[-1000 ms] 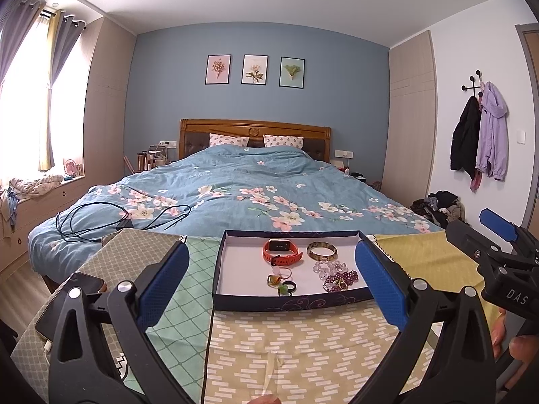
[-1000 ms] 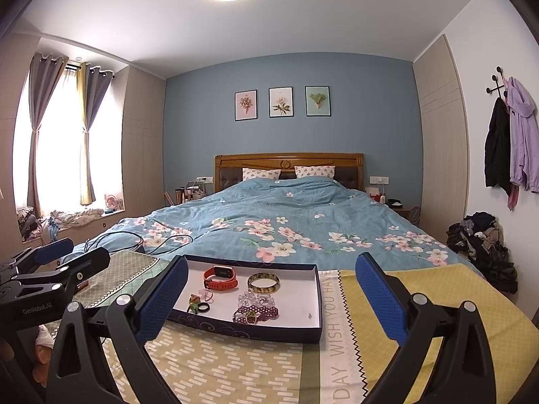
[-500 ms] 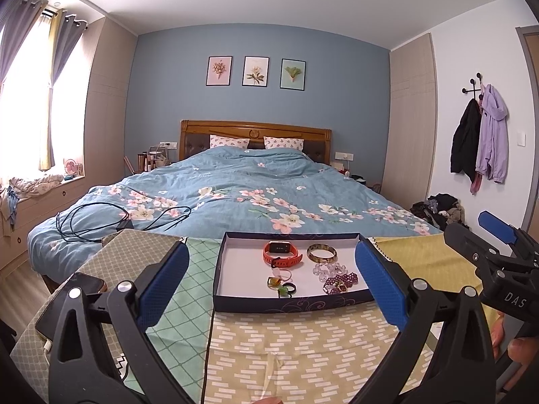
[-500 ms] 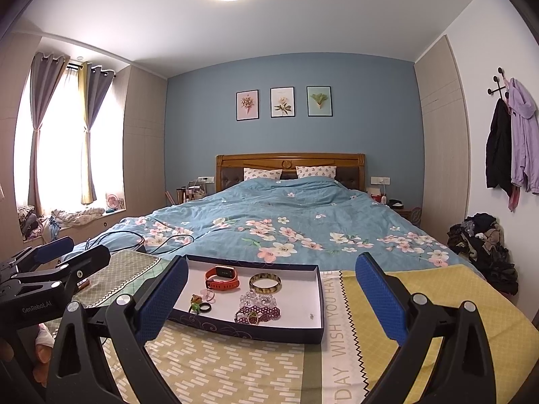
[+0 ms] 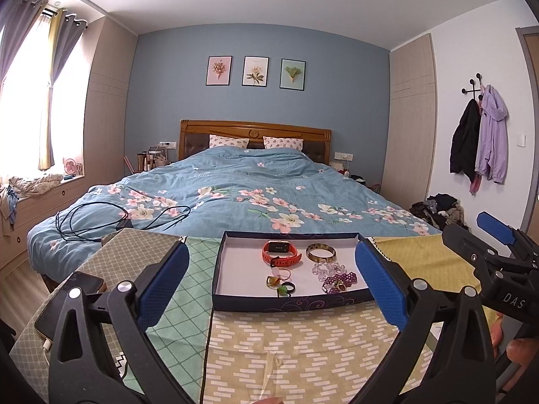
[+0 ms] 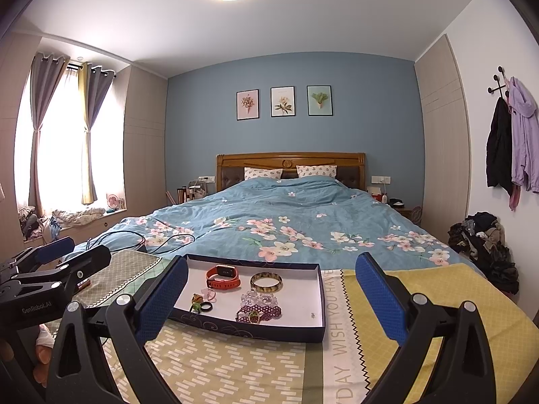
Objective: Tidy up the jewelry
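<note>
A shallow dark-blue tray (image 5: 235, 252) (image 6: 316, 303) with a white floor lies on patterned cloths at the foot of the bed. In it are a red smartwatch (image 5: 280, 253) (image 6: 223, 277), a gold bangle (image 5: 320, 253) (image 6: 266, 282), a clear bead bracelet (image 5: 325, 268) (image 6: 259, 299), a purple bead bracelet (image 5: 338, 281) (image 6: 258, 313) and small rings (image 5: 282, 284) (image 6: 202, 303). My left gripper (image 5: 271, 288) is open and empty, in front of the tray. My right gripper (image 6: 269, 299) is open and empty, to the tray's right.
A phone (image 5: 69, 299) lies on the cloth at the left with a cable. Black cables (image 5: 118, 217) lie on the floral bedspread (image 5: 252, 202). A pile of clothes (image 6: 485, 245) sits on the floor at the right. Each gripper shows at the edge of the other's view.
Both views have shifted very slightly. The tray and the jewelry have not moved. Both grippers stay open.
</note>
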